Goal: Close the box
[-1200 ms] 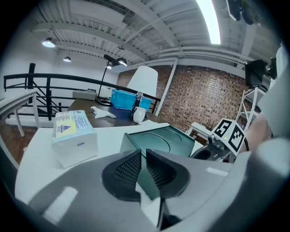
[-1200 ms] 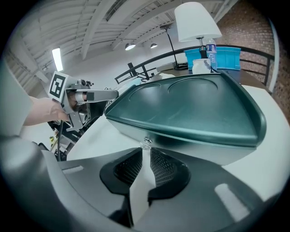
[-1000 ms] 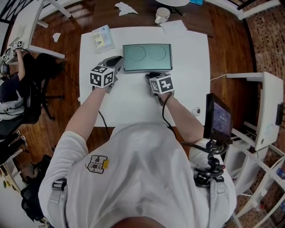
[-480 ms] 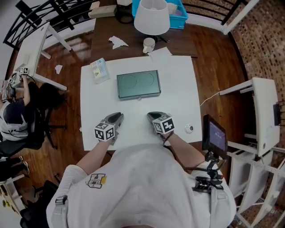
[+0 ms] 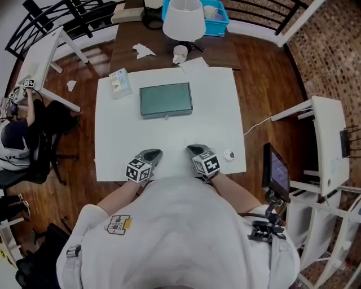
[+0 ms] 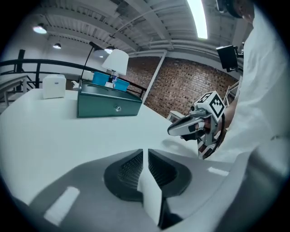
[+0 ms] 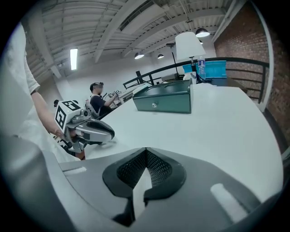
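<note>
A dark green box (image 5: 166,100) lies on the white table (image 5: 214,113) with its lid down flat. It also shows in the left gripper view, box (image 6: 108,104), and in the right gripper view, box (image 7: 165,101). My left gripper (image 5: 152,154) rests near the table's front edge, shut and empty. My right gripper (image 5: 195,150) sits beside it, also shut and empty. Both are well short of the box. Each gripper shows in the other's camera: right gripper (image 6: 174,130), left gripper (image 7: 108,133).
A small white packet (image 5: 119,83) lies at the table's far left corner. A small round object (image 5: 229,155) sits near the right front edge. Beyond the table stand a lamp (image 5: 183,20), a mug (image 5: 180,53) and a blue bin (image 5: 217,17). A monitor (image 5: 274,171) stands at right.
Both grippers have drawn back from the box's front edge to the table's near edge. The box lid stays down.
</note>
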Tool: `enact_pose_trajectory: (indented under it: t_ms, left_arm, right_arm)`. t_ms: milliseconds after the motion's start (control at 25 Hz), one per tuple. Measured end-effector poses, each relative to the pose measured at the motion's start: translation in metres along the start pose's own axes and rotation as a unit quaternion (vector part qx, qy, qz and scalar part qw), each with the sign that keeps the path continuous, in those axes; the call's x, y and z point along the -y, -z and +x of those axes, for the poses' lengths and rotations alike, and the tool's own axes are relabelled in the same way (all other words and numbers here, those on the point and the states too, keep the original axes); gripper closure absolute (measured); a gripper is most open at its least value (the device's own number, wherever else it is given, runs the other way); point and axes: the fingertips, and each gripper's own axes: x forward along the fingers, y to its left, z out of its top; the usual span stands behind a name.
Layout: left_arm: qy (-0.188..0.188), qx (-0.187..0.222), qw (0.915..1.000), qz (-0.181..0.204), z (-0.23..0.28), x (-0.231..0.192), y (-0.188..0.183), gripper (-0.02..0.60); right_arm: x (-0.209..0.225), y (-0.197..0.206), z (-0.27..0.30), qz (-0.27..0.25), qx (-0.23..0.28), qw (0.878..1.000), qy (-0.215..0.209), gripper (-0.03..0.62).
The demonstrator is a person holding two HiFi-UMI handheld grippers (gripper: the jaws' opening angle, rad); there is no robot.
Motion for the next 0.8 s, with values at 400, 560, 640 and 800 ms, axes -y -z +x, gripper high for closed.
enact_pose_trajectory:
  t_ms: [400,560,640,800]
  left_arm:
    - [-0.008,-0.007,0.9992,0.04,0.0,0.003,0.007,0.581]
    - [-0.011,-0.001,0.9988,0.048,-0.002,0.003,0.008,0.581]
    - [-0.011,0.004,0.9988,0.046,-0.004,0.002,0.006,0.582]
    - [-0.015,0.006,0.9987,0.048,-0.006,-0.002,0.001,0.581]
  right_arm:
    - [0.008,-0.005,-0.003,-0.012,0.014,1.0,0.008,0.595]
    - [0.005,-0.01,-0.003,-0.022,0.019,1.0,0.007,0.595]
    - [0.006,-0.012,-0.003,-0.023,0.02,0.999,0.009,0.595]
    - [0.008,-0.018,-0.002,-0.021,0.027,0.999,0.011,0.595]
